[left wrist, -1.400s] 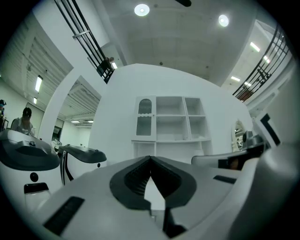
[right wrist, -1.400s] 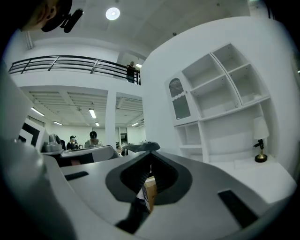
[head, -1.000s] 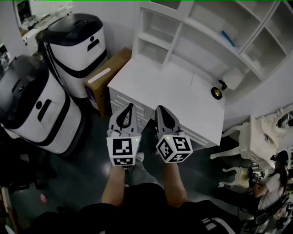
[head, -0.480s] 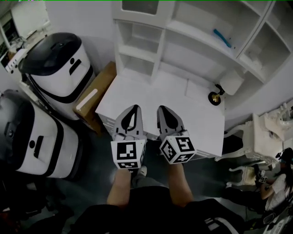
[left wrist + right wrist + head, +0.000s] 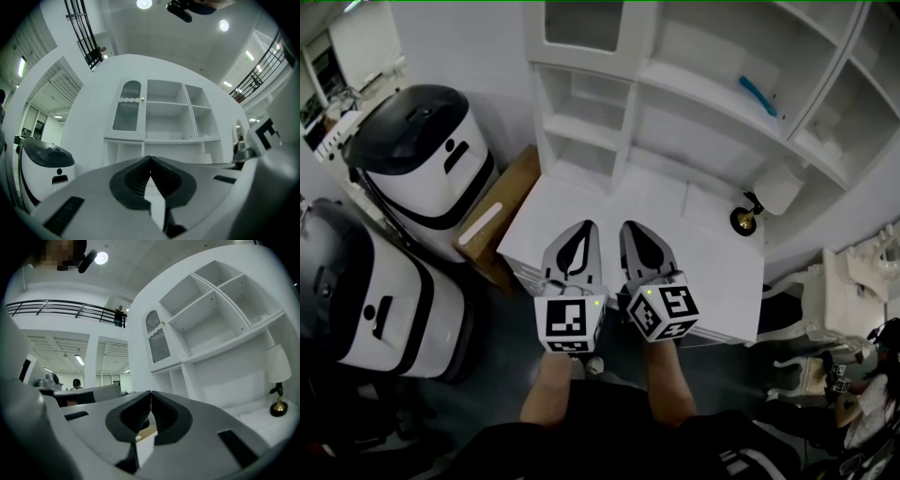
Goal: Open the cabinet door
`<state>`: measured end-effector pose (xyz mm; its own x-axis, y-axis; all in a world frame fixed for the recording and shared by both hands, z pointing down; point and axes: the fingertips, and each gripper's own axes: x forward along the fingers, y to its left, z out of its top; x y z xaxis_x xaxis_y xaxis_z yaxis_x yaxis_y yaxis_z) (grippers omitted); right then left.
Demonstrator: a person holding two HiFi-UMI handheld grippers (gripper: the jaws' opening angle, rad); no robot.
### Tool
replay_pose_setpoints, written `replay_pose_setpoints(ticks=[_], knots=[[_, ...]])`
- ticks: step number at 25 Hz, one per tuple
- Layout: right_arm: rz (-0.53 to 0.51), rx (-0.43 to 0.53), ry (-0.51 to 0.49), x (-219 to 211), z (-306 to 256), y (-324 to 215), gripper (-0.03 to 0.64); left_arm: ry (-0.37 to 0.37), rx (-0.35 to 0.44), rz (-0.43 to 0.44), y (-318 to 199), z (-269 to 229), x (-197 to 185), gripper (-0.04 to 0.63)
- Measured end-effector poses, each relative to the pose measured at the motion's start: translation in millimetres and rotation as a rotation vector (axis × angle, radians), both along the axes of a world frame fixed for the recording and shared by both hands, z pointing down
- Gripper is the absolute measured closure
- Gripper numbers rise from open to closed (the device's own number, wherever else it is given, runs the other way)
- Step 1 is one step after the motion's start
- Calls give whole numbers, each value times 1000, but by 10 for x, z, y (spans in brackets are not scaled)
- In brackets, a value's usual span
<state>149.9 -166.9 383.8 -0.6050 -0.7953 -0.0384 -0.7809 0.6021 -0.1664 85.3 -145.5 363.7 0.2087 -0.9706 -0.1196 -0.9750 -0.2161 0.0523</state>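
Observation:
The white cabinet door (image 5: 583, 26), with an arched ribbed glass pane, stands closed at the upper left of the shelf unit. It also shows in the left gripper view as the door (image 5: 127, 107) with a small knob (image 5: 142, 99) on its right edge, and in the right gripper view as the door (image 5: 157, 341). My left gripper (image 5: 585, 226) and right gripper (image 5: 632, 226) are side by side over the front edge of the white desk top (image 5: 694, 234), well short of the door. Both are shut and empty, as the left gripper (image 5: 150, 158) and right gripper (image 5: 150, 393) show in their own views.
Two white-and-black machines (image 5: 427, 150) (image 5: 356, 300) stand at the left, with a cardboard box (image 5: 492, 220) against the desk. A small lamp (image 5: 757, 202) sits at the desk's back right. A blue thing (image 5: 759, 96) lies on a shelf. A white chair (image 5: 820, 309) is at the right.
Both grippers have moved forward together, from in front of the desk to over its front edge, nearer the shelf unit. Their jaws have stayed shut.

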Motion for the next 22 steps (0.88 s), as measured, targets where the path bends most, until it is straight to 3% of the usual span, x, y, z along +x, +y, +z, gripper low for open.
replay_pose_setpoints(ticks=[3, 9, 12, 22], knots=[[-15, -44, 6, -17, 48, -57, 597, 10, 15, -13, -80, 12, -52, 583], [12, -22, 10, 59, 1, -264, 597, 20, 32, 5, -412, -43, -86, 583], [49, -10, 38, 147, -58, -478, 597, 23, 81, 33, -632, -177, -53, 583], [66, 84, 34, 20, -377, -1162, 597, -52, 209, 116, -1383, -703, -14, 583]])
